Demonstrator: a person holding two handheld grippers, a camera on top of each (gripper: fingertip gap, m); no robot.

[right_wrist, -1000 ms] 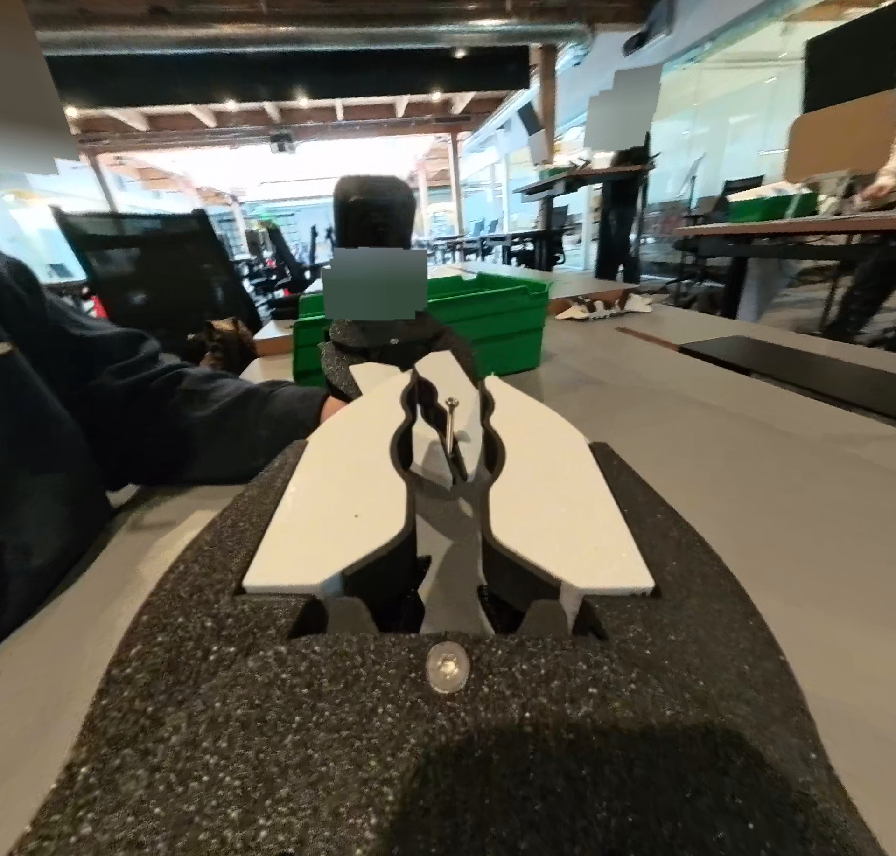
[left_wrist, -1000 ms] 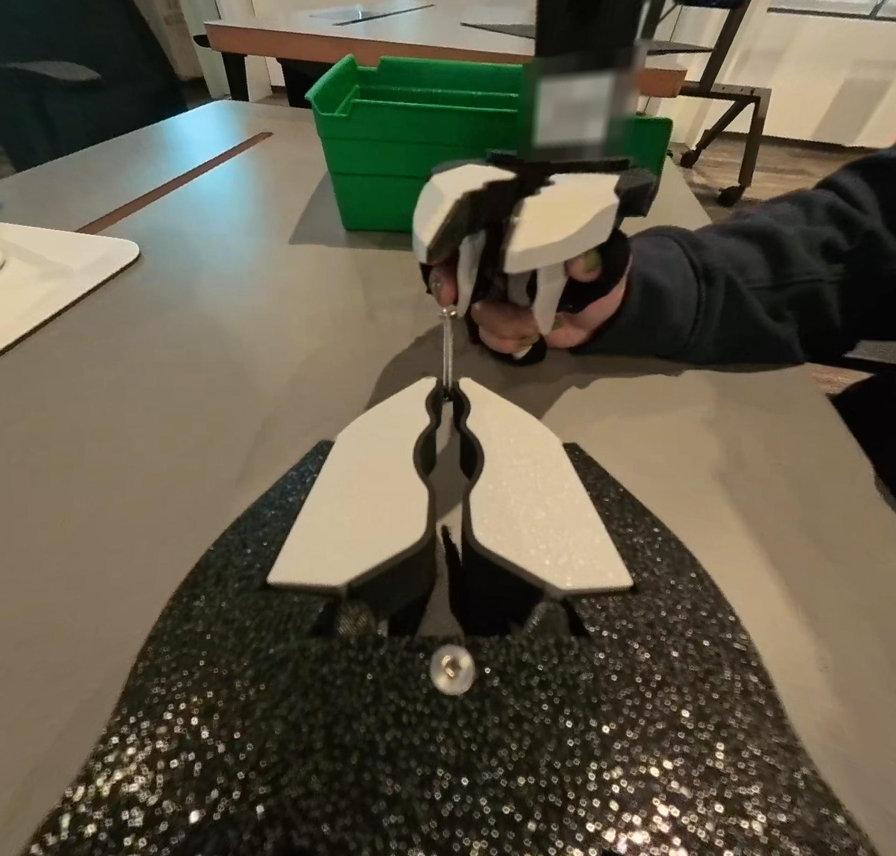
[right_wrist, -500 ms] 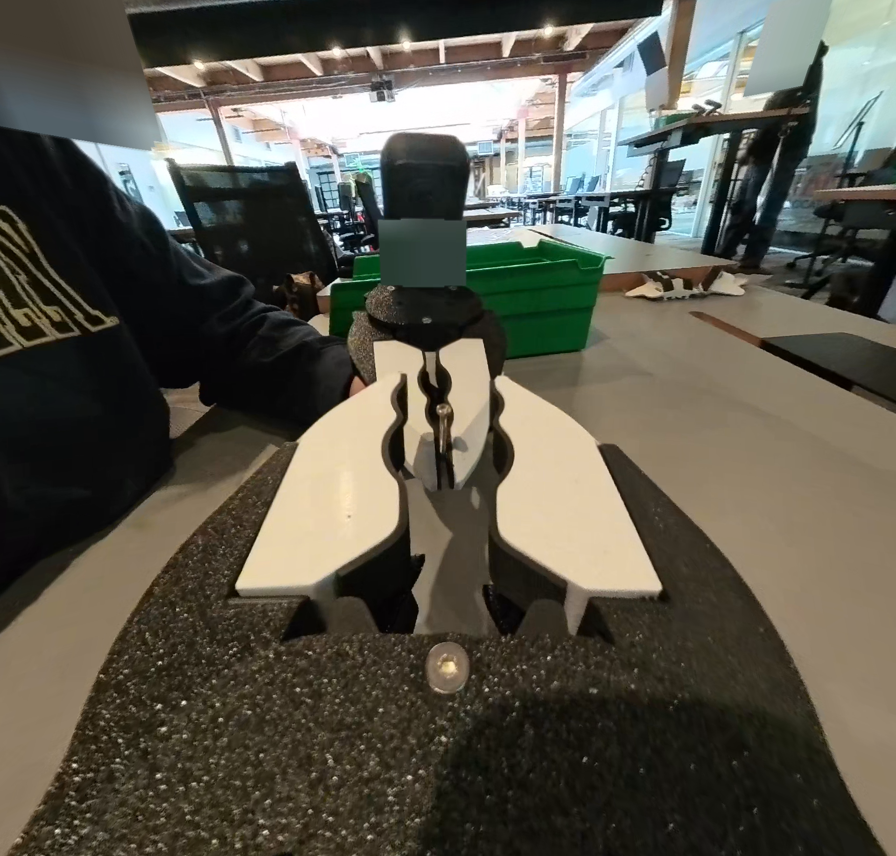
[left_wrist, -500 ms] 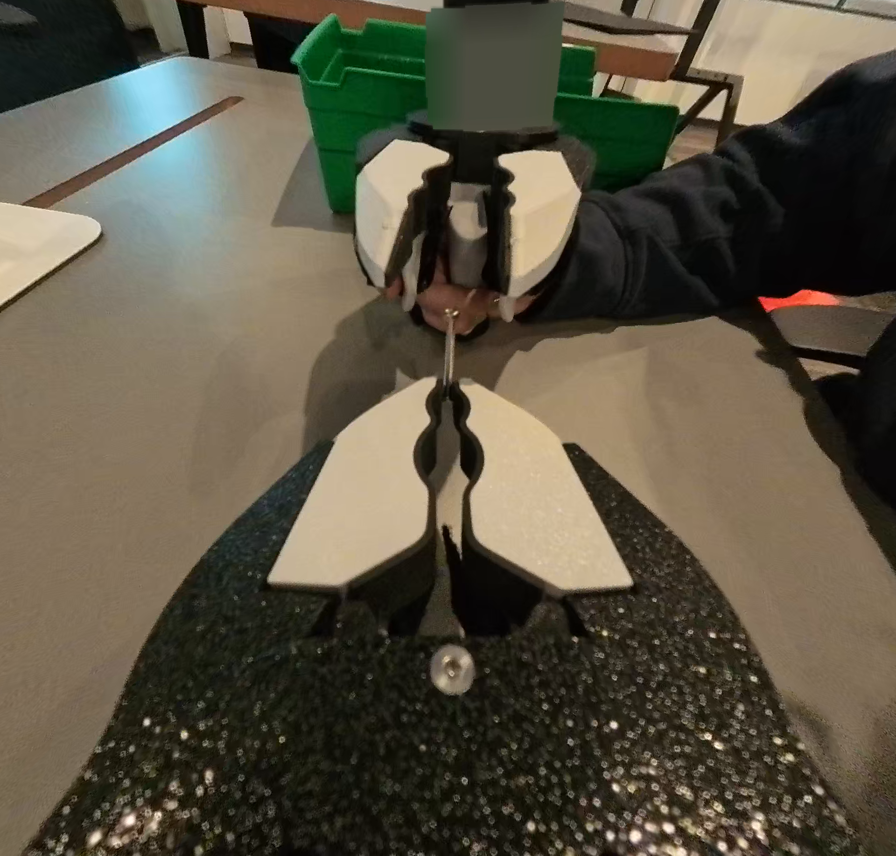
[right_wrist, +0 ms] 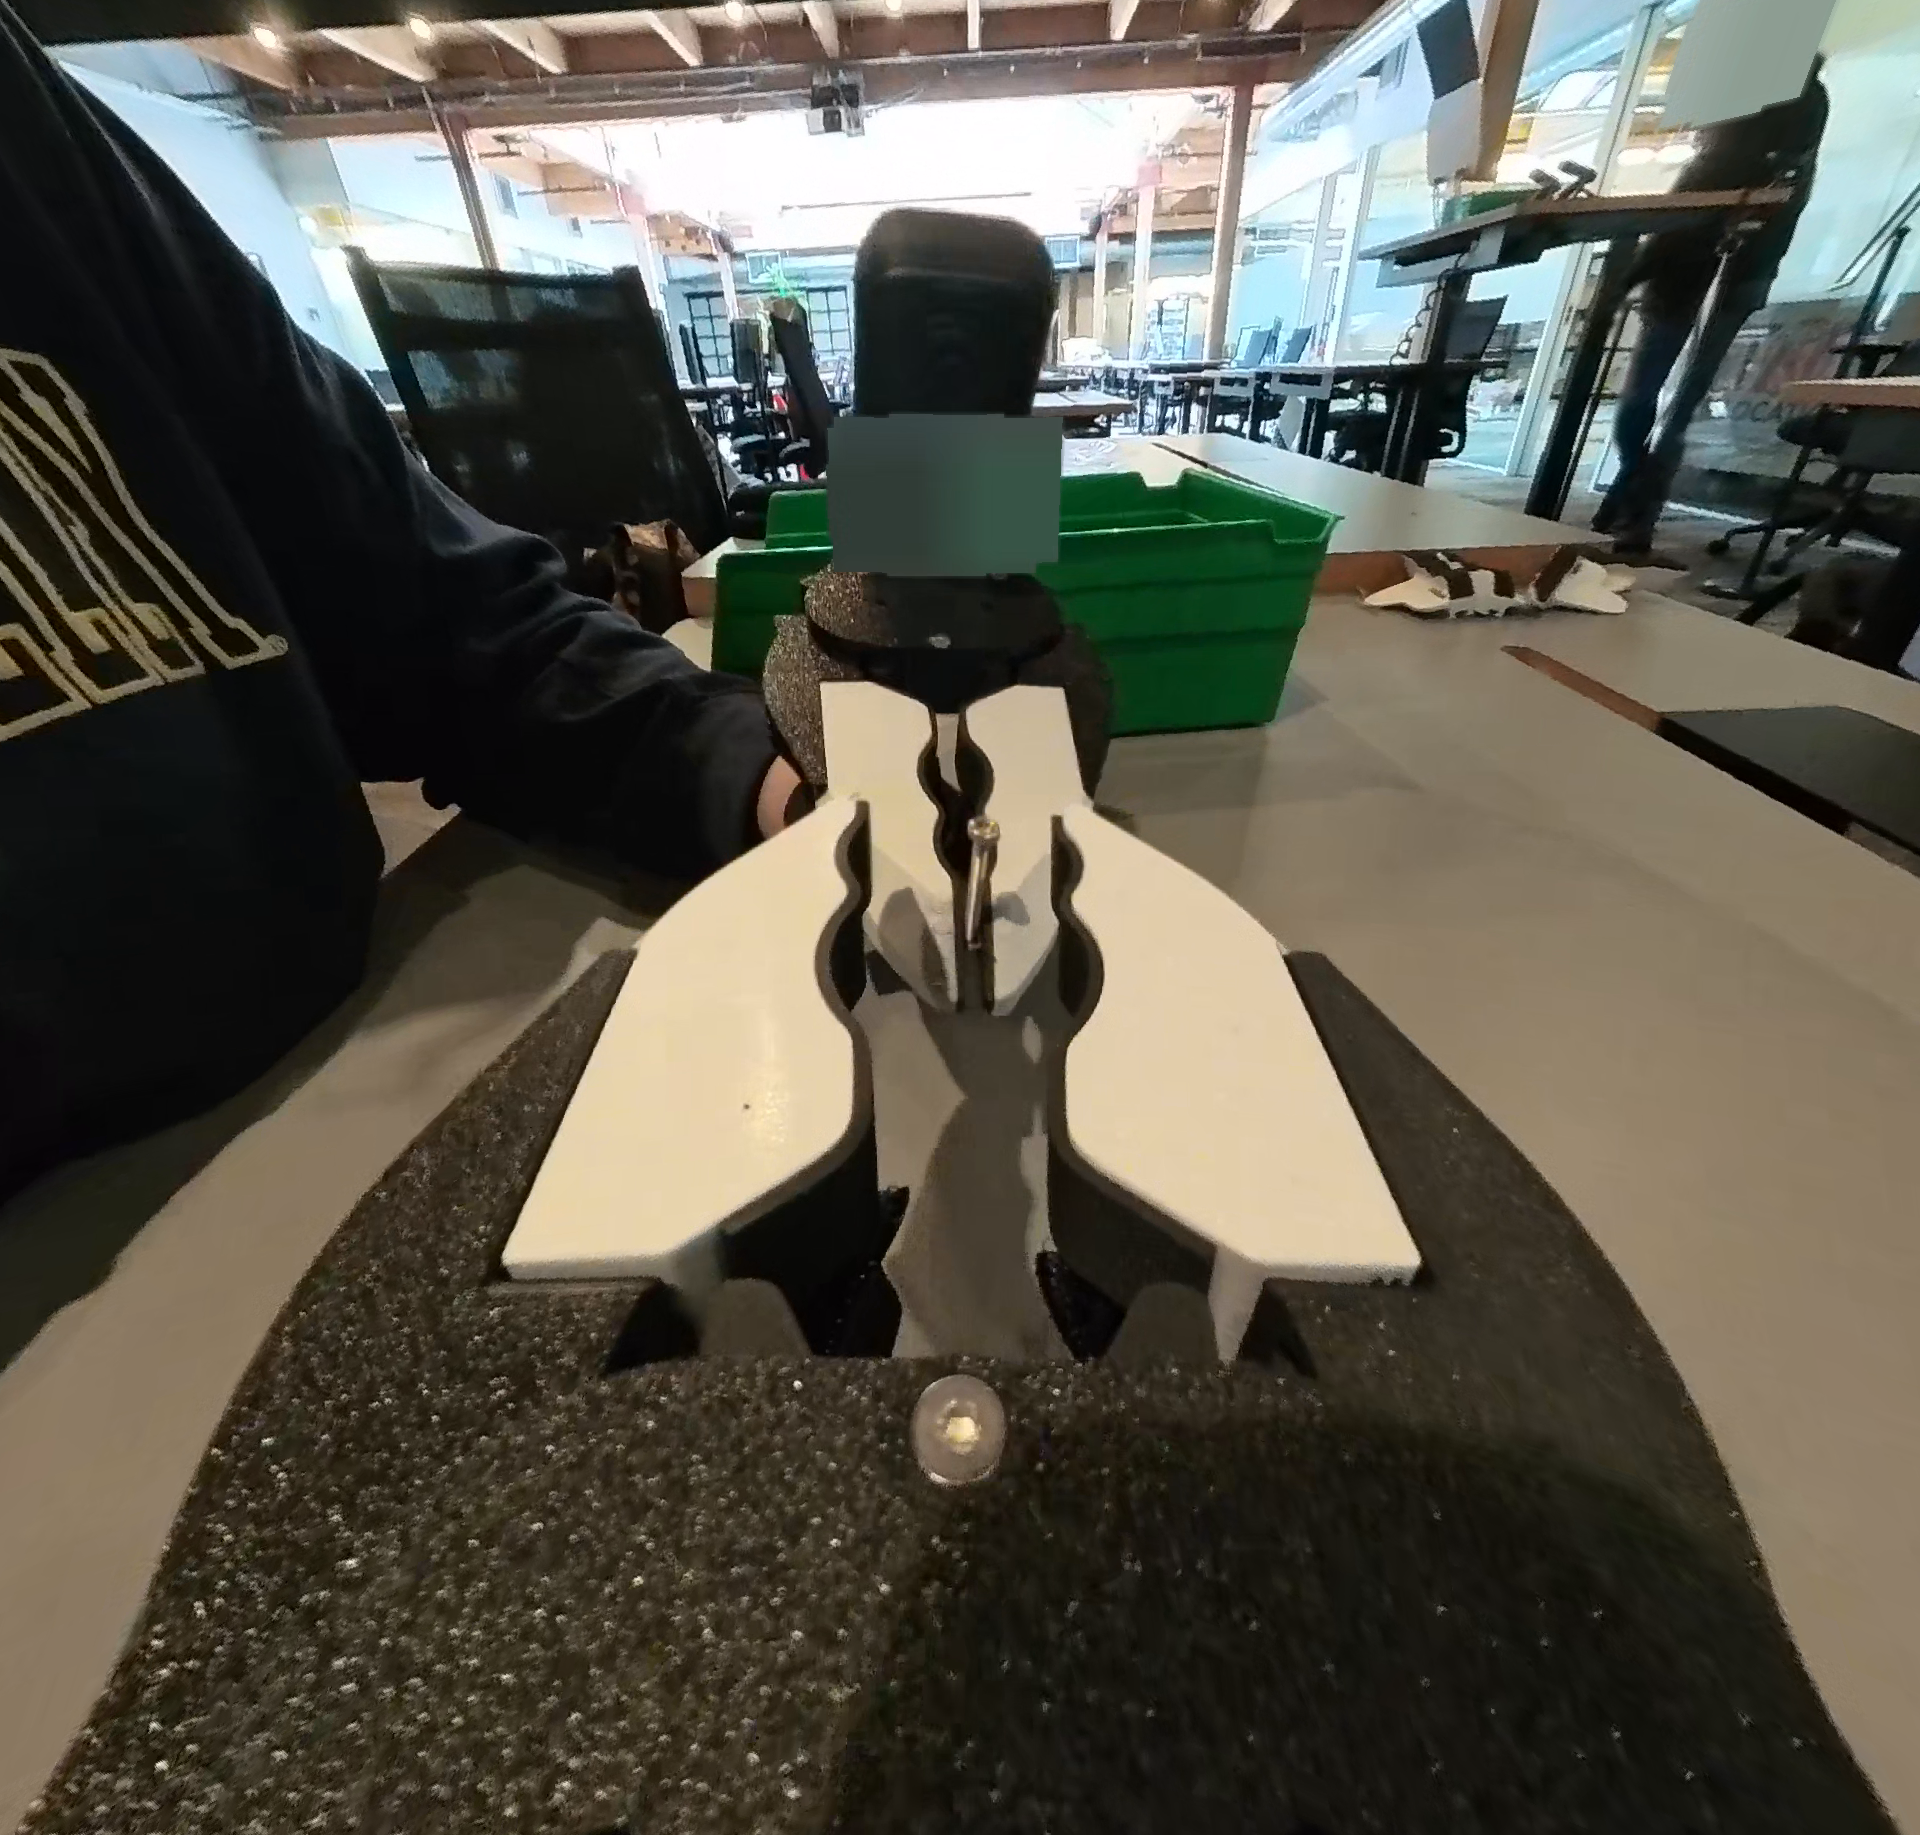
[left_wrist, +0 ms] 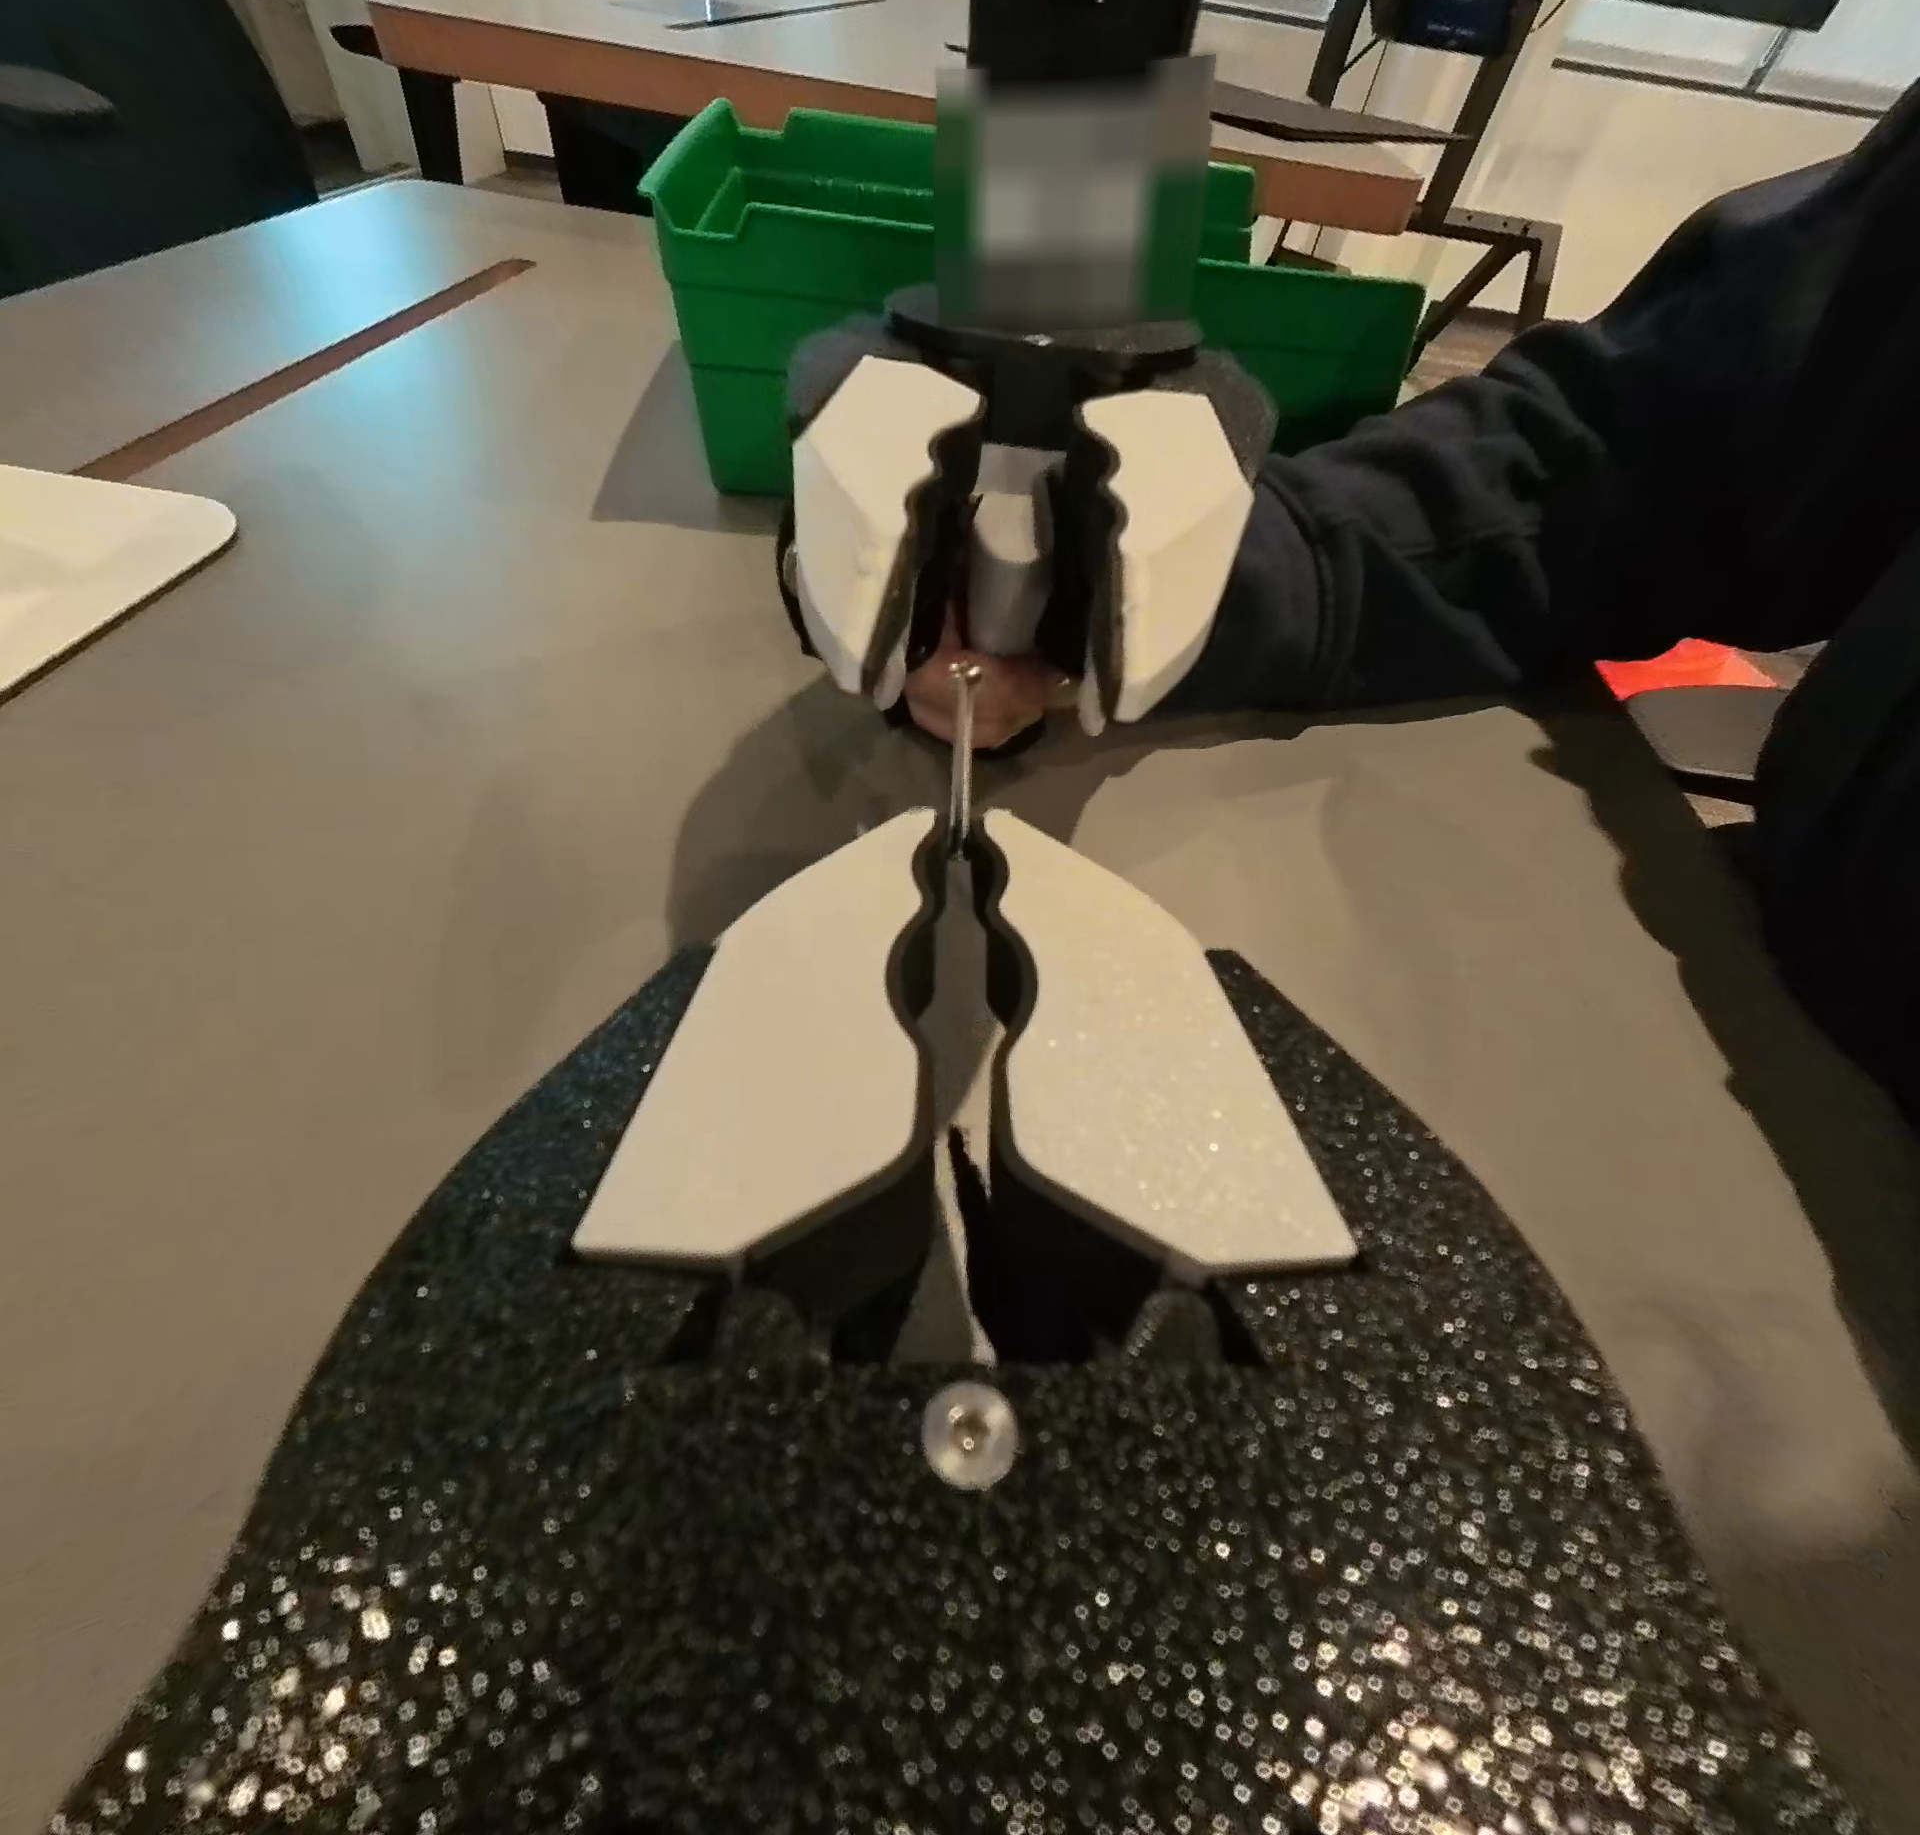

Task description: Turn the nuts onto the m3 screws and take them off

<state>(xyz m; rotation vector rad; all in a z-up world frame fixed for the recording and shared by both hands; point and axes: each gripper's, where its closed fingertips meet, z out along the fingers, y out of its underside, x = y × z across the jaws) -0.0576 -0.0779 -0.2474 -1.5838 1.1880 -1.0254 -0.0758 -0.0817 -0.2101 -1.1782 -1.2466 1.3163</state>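
The left hand-held gripper (left_wrist: 961, 835) has its white fingers (left_wrist: 790, 1047) pressed together on the lower end of a thin silver screw (left_wrist: 963, 746), pinched right at the fingertips. In the left wrist view the screw rises toward 12 o'clock, leaning a little, its small round head at the top, above the grey counter (left_wrist: 364, 642).

The right hand-held gripper (right_wrist: 961, 850) faces the left one head-on, its fingers (right_wrist: 727, 1058) spread wide with nothing pressed between them. In the right wrist view the screw stands in the open gap between those fingertips, touching neither pad. The screw head lies close in front of the right hand-held gripper's mouth, at 12 o'clock from the left fingertips.

A green bin (left_wrist: 790, 258) stands on the counter behind the right hand-held gripper, at 12 o'clock in the left wrist view. A white board (left_wrist: 94, 570) lies at 9 o'clock.
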